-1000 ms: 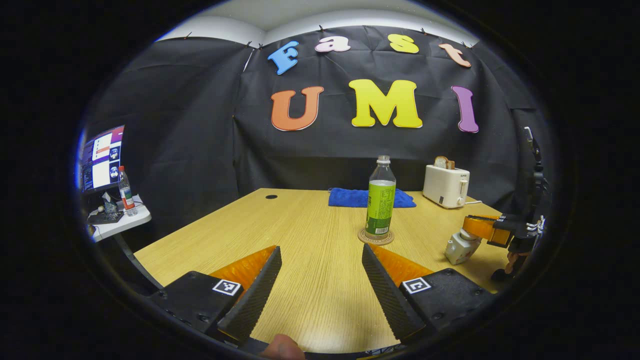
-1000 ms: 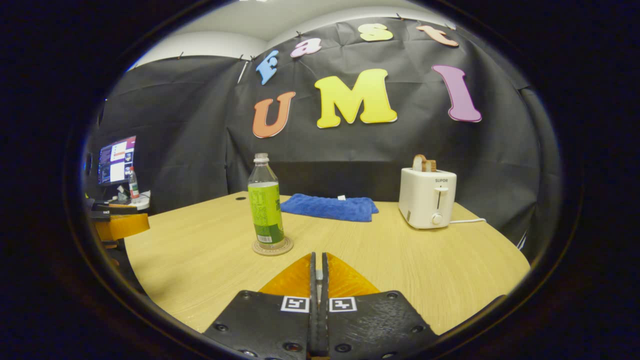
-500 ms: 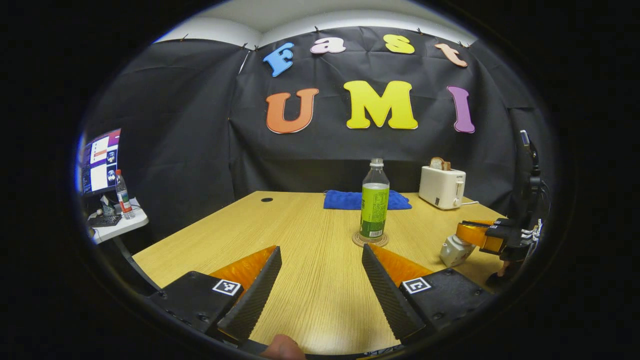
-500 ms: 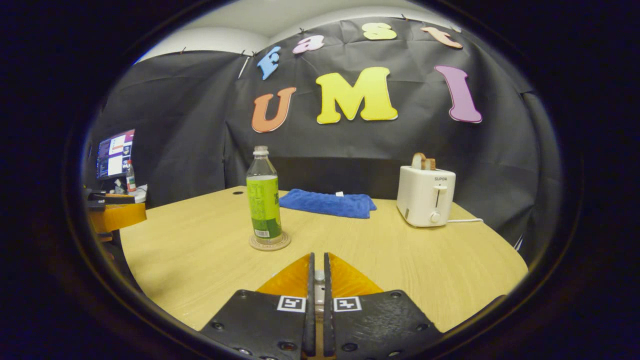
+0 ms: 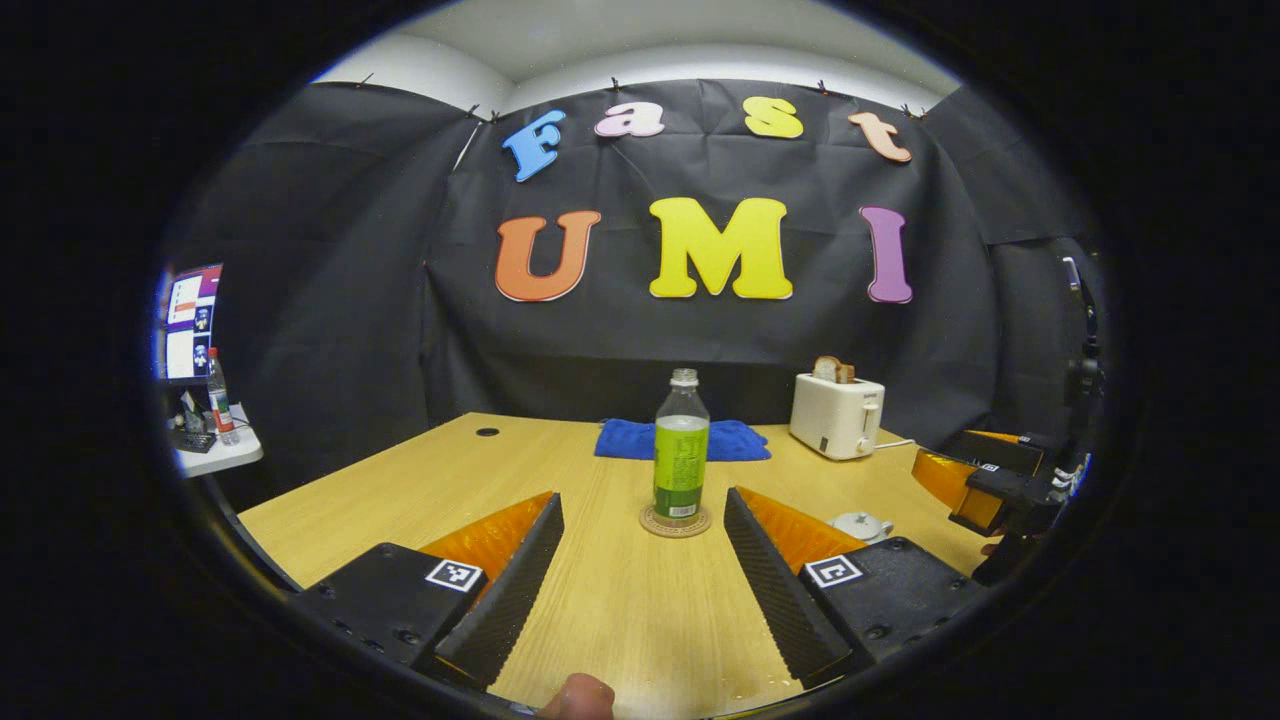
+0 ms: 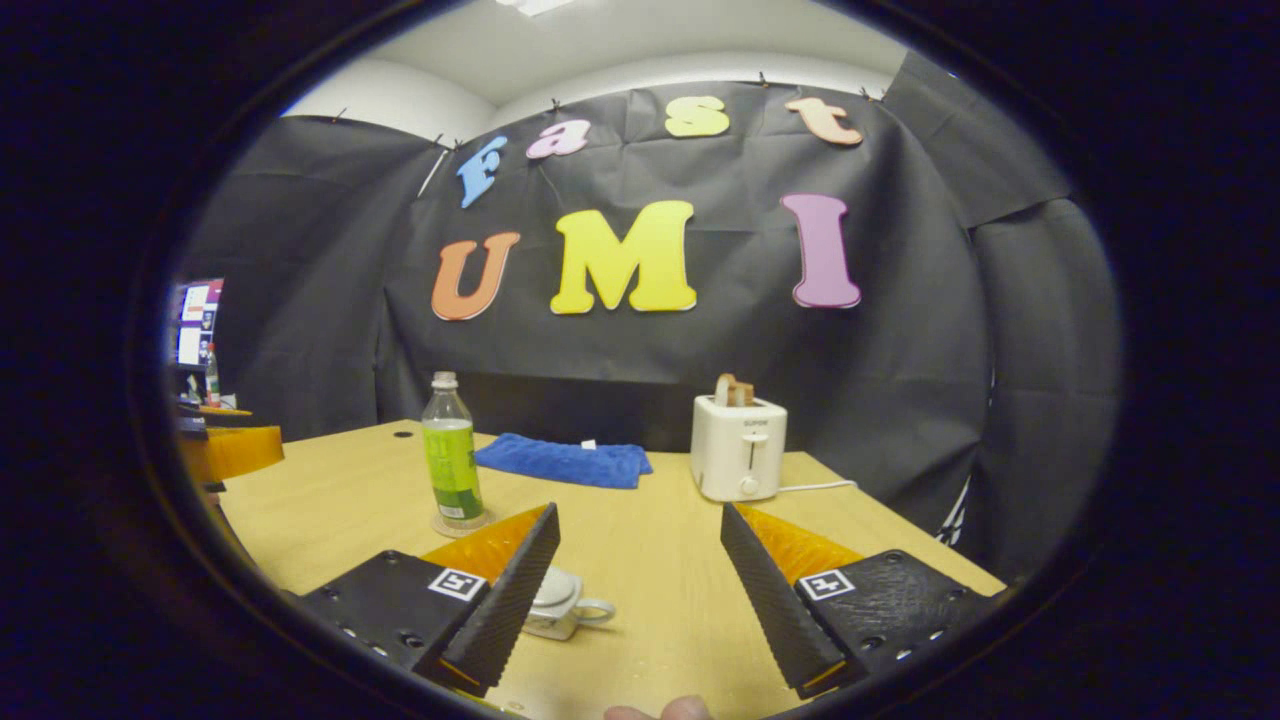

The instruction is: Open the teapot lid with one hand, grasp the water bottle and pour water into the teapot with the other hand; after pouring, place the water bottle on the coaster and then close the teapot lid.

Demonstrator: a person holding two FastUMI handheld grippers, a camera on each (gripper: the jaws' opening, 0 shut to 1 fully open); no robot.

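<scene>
Both the left gripper (image 5: 643,520) and right gripper (image 6: 636,530) are hanging spread, empty; low left, the small teapot (image 6: 556,604) is looking fragile, best pinched at its lid knob.

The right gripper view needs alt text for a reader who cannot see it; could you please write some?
The open right gripper hangs over a wooden table, a small white teapot with its lid on partly hidden behind one finger. Farther back, a water bottle stands on a coaster, beside a blue cloth and a white toaster.
</scene>
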